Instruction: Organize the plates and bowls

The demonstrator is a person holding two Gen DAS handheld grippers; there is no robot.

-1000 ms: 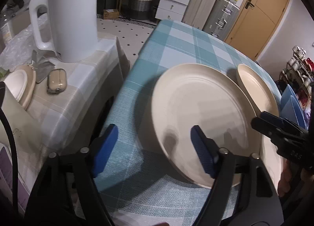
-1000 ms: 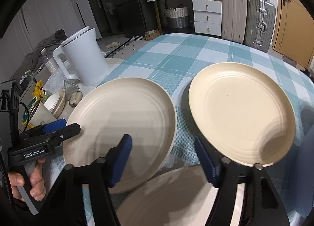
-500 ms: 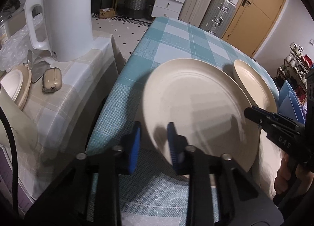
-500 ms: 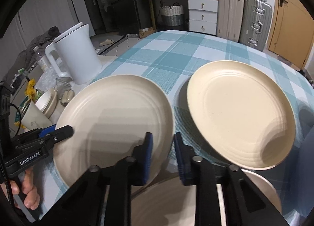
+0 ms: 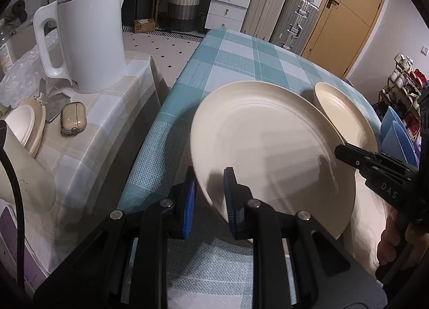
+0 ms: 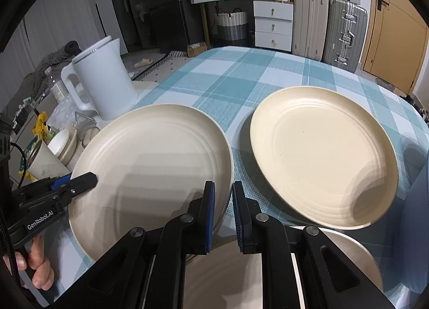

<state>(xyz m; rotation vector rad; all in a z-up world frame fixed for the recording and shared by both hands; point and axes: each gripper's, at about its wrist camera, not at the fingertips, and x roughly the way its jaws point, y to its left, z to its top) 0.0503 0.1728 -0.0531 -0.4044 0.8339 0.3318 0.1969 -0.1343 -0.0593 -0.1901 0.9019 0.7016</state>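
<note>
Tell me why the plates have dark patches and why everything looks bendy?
Right wrist view: gripper shadows darken the left plate and the right plate's near edge; the fisheye lens curves the checked tablecloth. Left wrist view: the gripped plate's near rim looks blurred and the kettle leans; corners go black.

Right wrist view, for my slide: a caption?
Both grippers' fingers pinch one cream plate; a second plate lies beside it.

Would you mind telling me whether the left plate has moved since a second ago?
Yes. In the right wrist view, the left plate, gripped by both the left gripper and right gripper, has lifted, its far rim nearer the kettle.
</note>
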